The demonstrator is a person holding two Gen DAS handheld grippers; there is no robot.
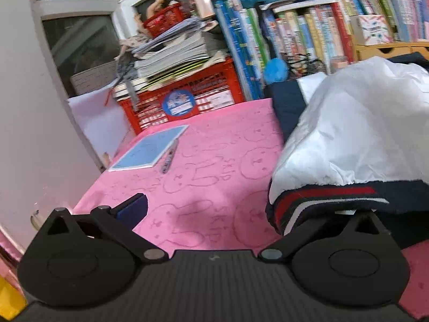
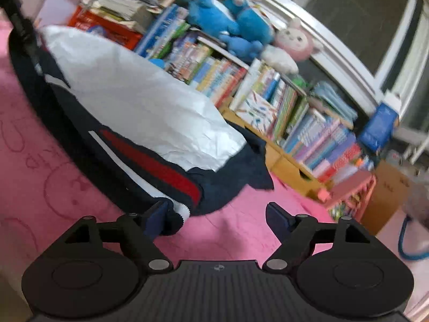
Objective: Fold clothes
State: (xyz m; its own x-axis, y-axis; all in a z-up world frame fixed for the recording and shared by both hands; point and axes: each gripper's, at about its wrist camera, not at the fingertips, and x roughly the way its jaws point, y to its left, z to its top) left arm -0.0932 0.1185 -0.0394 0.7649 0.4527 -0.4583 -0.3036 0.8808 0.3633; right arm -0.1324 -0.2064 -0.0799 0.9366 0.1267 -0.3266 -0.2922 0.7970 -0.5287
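2 grippers show here, 1 per wrist view, both over a pink mat point(image 1: 214, 161) printed with outlined bunny faces. The left gripper point(image 1: 241, 209) stands spread wide: its left finger point(image 1: 132, 209) hangs free above the mat, touching nothing, while its right finger is hidden under the ribbed hem of the jacket point(image 1: 348, 139), so I cannot tell whether it presses the cloth. The right gripper point(image 2: 214, 214) is also spread wide; its left finger point(image 2: 156, 218) lies against the jacket's point(image 2: 139, 107) striped hem, and its right finger point(image 2: 278, 218) is clear above bare mat point(image 2: 228, 236). Neither pinches anything.

The jacket lies bunched on the mat, navy outside with a red and white stripe in the rib hem and its white lining turned up on top; in the left view it fills the right side, in the right view the left and middle.

Readable writing is scant: the mat's print spells "SKIP" beside the bunnies. A light blue notebook point(image 1: 150, 151) with a pen point(image 1: 169, 161) just beside it lies on the mat's far left; its lettering is too small to read. A red crate point(image 1: 187, 99) behind carries a round blue sticker point(image 1: 178, 103), blurred. Spines on the bookshelf point(image 2: 308, 123) and the blue plush toys point(image 2: 228, 21) on top give no legible text.
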